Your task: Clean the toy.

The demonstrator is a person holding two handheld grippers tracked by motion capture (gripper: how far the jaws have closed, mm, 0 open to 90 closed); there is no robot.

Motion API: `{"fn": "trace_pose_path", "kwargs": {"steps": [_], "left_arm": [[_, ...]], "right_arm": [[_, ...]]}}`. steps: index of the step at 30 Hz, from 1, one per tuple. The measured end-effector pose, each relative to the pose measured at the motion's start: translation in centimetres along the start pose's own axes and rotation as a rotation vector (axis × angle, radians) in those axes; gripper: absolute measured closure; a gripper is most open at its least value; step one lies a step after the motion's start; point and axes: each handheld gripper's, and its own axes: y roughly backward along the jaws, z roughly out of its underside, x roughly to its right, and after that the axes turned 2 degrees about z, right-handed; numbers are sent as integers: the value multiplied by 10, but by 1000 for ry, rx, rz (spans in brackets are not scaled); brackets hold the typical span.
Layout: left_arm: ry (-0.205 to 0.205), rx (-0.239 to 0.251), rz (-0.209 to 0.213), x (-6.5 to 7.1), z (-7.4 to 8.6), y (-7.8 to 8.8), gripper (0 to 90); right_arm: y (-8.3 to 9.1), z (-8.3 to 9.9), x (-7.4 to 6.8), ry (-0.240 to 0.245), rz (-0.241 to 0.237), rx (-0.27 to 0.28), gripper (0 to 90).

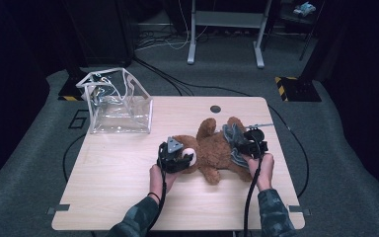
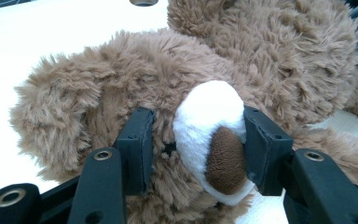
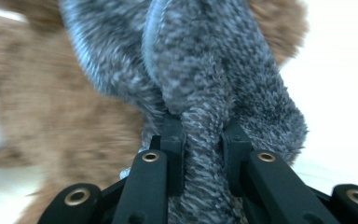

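on the near half of the wooden table (image 1: 118, 187) lies the teddy bear (image 1: 214, 150). left gripper (image 2: 196, 140) clamps its white muzzle (image 2: 209, 116), right gripper (image 3: 204, 144) pinches the grey knit garment (image 3: 214, 70). risk: fuzzy knit slips free, or bear drags along. farther off, clear plastic bag (image 1: 118, 103), then grey carpet (image 1: 335, 148), cables.

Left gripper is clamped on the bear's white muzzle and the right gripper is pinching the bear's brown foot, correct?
Not quite. The left gripper is clamped on the teddy bear at its white muzzle, but the right gripper is pinching a fold of the grey knitted garment, not a brown foot, as the right gripper view shows.
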Motion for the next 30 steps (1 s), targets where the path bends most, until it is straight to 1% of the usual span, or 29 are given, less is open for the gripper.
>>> {"fn": "trace_pose_path", "kwargs": {"steps": [2, 3, 4, 5, 6, 7, 8, 9, 10, 11, 12, 13, 14, 15, 16, 17, 18, 19, 20, 21, 22, 23, 24, 25, 26, 27, 28, 29, 30], "left_arm": [[-2, -1, 0, 0, 0, 0, 495], [-3, -4, 0, 0, 0, 0, 495], [-5, -4, -1, 0, 0, 0, 495], [-5, -4, -1, 0, 0, 0, 495], [-6, -5, -1, 1, 0, 0, 495], [-6, -5, -2, 1, 0, 0, 495], [-6, -5, -2, 1, 0, 0, 495], [-6, -6, -4, 1, 0, 1, 495], [-5, -6, -2, 1, 0, 1, 495], [-5, -6, -2, 1, 0, 1, 495], [-4, -4, -1, 1, 0, 1, 495], [-4, -5, -2, 0, 0, 1, 495], [-3, -5, -4, 1, 0, 1, 495], [-3, -5, -4, 1, 0, 1, 495], [-2, -5, -5, 1, 0, 0, 495], [-2, -5, -6, 1, 0, 0, 495], [0, -5, -7, 1, 0, 0, 495], [0, -5, -7, 1, 0, 0, 495], [0, -4, -9, 1, 0, 0, 495], [1, -5, -10, 2, 0, 0, 495], [1, -5, -10, 2, 0, 0, 495], [2, -5, -12, 2, 0, 0, 495], [1, -9, -19, 3, -1, 0, 495], [1, -9, -19, 3, -1, 0, 495], [-2, -11, -31, 5, -1, 0, 495], [-4, -15, -32, 5, -1, -1, 495], [-4, -15, -32, 5, -1, -1, 495], [-1, -14, -35, 5, -1, -1, 495], [-1, -14, -35, 5, -1, -1, 496]], "right_arm": [[-8, 3, 6, -8, 51, -36, 759], [-12, 6, 10, -13, 59, -50, 759], [-16, 8, 14, -10, 79, -62, 759], [-16, 8, 14, -10, 79, -62, 759], [-20, 10, 21, -7, 124, -85, 758], [-21, 11, 24, -11, 141, -97, 757], [-21, 11, 24, -11, 141, -97, 757], [-18, 12, 29, -19, 155, -112, 756], [-13, 12, 30, -22, 156, -103, 755], [-13, 12, 30, -22, 156, -103, 755], [-6, 11, 31, -11, 160, -85, 753], [13, 8, 28, 4, 149, -41, 750], [23, 6, 25, 4, 140, -13, 750], [23, 6, 25, 4, 140, -13, 750], [33, 4, 21, 10, 121, 13, 750], [49, 1, 10, 35, 89, 59, 750], [55, 0, 3, 44, 68, 66, 750], [55, 0, 3, 44, 68, 66, 750], [57, -1, -3, 55, 48, 74, 749], [52, 0, -15, 81, 25, 67, 750], [52, 0, -15, 81, 25, 67, 750], [46, 1, -21, 95, 25, 44, 749], [30, 7, -30, 104, 27, -5, 749], [30, 7, -30, 104, 27, -5, 749], [17, 13, -31, 123, 68, -26, 750], [15, 15, -30, 111, 73, -22, 750], [15, 15, -30, 111, 73, -22, 750], [14, 18, -25, 133, 106, -36, 750], [14, 18, -25, 133, 106, -36, 750]]}}
